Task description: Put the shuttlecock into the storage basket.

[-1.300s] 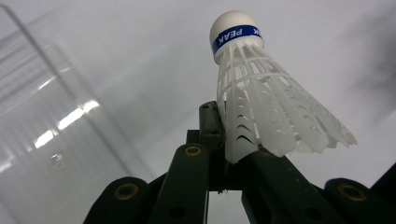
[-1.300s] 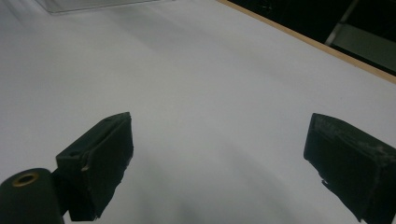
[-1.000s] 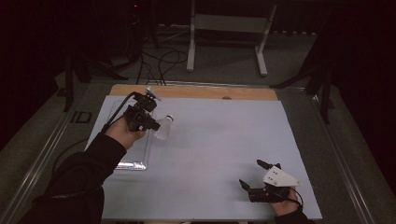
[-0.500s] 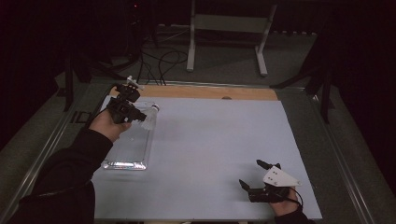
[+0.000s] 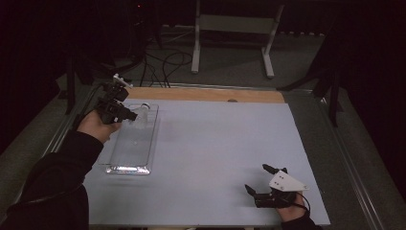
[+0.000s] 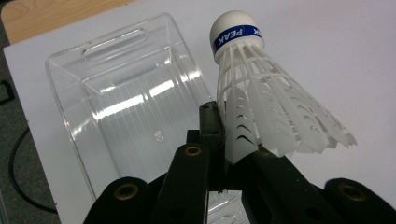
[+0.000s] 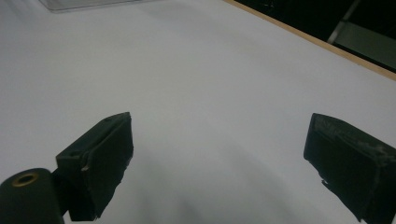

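Note:
A white shuttlecock (image 6: 266, 107) with a blue band round its cork tip is pinched by its skirt edge in my left gripper (image 6: 229, 149), which is shut on it. In the high view the left gripper (image 5: 125, 115) holds the shuttlecock (image 5: 139, 116) above the far end of a clear plastic tray (image 5: 127, 169). The tray (image 6: 60, 88) lies below and left of the shuttlecock, with nothing in it. Near the table's front right edge my right gripper (image 5: 257, 178) rests open; its jaws stand wide apart (image 7: 219, 154) with only the white tabletop between them.
A white sheet (image 5: 215, 143) covers the table, with a wooden strip (image 5: 206, 94) along its far edge. Cables (image 5: 163, 62) and a metal stand (image 5: 230, 38) are on the dark floor beyond. A corner of the tray (image 7: 84, 3) lies far off.
My left hand has carried the shuttlecock leftward, from beside the tray's far right edge to over its far end. The right gripper has stayed where it was.

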`<state>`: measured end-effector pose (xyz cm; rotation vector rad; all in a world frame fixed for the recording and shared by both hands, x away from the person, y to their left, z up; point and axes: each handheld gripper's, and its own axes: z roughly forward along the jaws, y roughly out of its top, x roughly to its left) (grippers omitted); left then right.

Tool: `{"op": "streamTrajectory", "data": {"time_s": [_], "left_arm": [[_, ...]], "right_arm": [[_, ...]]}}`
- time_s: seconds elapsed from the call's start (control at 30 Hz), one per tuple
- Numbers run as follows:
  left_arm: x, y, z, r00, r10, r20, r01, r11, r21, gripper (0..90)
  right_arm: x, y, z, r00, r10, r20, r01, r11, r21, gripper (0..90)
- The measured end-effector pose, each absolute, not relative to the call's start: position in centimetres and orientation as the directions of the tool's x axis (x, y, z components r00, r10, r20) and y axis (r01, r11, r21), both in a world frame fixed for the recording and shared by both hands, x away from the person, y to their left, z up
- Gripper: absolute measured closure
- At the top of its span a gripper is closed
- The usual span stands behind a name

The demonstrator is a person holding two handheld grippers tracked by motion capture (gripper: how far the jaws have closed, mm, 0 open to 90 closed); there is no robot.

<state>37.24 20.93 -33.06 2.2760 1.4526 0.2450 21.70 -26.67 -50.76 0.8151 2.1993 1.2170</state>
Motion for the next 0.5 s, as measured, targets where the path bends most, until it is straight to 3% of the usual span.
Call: {"op": "streamTrajectory", "data": {"time_s": [0.5], "left_arm": [[38.1,22.0,-35.4,0.395,0.915,-0.083,0.852,-0.331,0.406,90.0]], "right_arm": [[21.7,-26.6,-50.8,-0.702,0.7,-0.133,0.264,0.429,0.864,8.4]]}}
